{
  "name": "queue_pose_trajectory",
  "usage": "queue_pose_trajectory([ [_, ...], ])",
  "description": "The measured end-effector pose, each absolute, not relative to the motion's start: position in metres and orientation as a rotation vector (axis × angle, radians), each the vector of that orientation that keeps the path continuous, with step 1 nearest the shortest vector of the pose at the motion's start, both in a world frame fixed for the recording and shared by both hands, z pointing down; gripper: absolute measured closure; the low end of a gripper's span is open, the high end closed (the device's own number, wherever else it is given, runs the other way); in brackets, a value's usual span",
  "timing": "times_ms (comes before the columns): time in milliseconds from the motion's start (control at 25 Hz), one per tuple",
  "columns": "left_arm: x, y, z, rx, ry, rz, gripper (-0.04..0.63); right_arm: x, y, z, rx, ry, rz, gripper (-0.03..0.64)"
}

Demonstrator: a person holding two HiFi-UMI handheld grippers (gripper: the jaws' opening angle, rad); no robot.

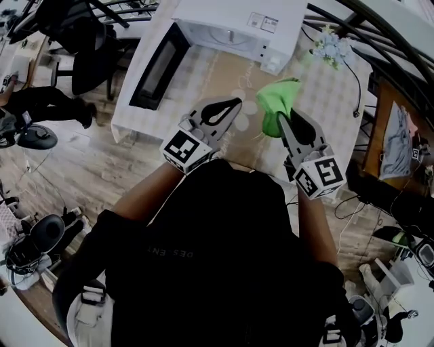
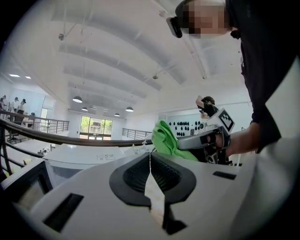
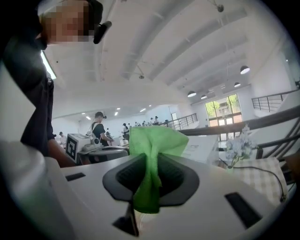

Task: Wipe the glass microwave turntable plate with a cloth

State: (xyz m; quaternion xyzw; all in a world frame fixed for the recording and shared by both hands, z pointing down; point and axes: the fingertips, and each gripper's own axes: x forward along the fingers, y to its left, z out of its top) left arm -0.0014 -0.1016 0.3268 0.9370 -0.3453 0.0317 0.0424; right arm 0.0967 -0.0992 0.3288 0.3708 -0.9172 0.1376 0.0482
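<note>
Barely starting: pinching green cloth [image 3: 149, 154] tight in right gripper [image 1: 282, 116] fingers, holding left gripper [image 1: 236, 103] fingers closed on nothing. Hovering both over table [image 1: 325, 88] before open microwave [image 1: 230, 20]. Making out glass plate [image 1: 239, 93] only faintly by left tips, apparently lying on table; wiping not yet begun.

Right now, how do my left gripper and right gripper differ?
The right gripper is shut on the green cloth; the left gripper is shut with only a thin pale line between its jaws. Seen from above, the right leans left, the left leans right. Both are white with black pads and a marker cube.
</note>
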Motion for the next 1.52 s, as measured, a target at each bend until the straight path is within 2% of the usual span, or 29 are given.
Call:
queue_pose_trajectory([
  [160, 0.005, -0.097, 0.312, 2.914, -1.036, 0.082, 0.574, 0.102, -0.099, 0.299, 1.191, -2.807, 0.144, 0.529],
  [520, 0.008, -0.088, 0.286, 2.935, -1.051, 0.01, 0.574, 0.112, -0.087, 0.267, 1.302, -2.906, -0.03, 0.529],
  [1520, 0.007, -0.083, 0.278, 2.949, -1.082, 0.011, 0.574, 0.097, -0.082, 0.271, 1.266, -2.918, -0.06, 0.534],
])
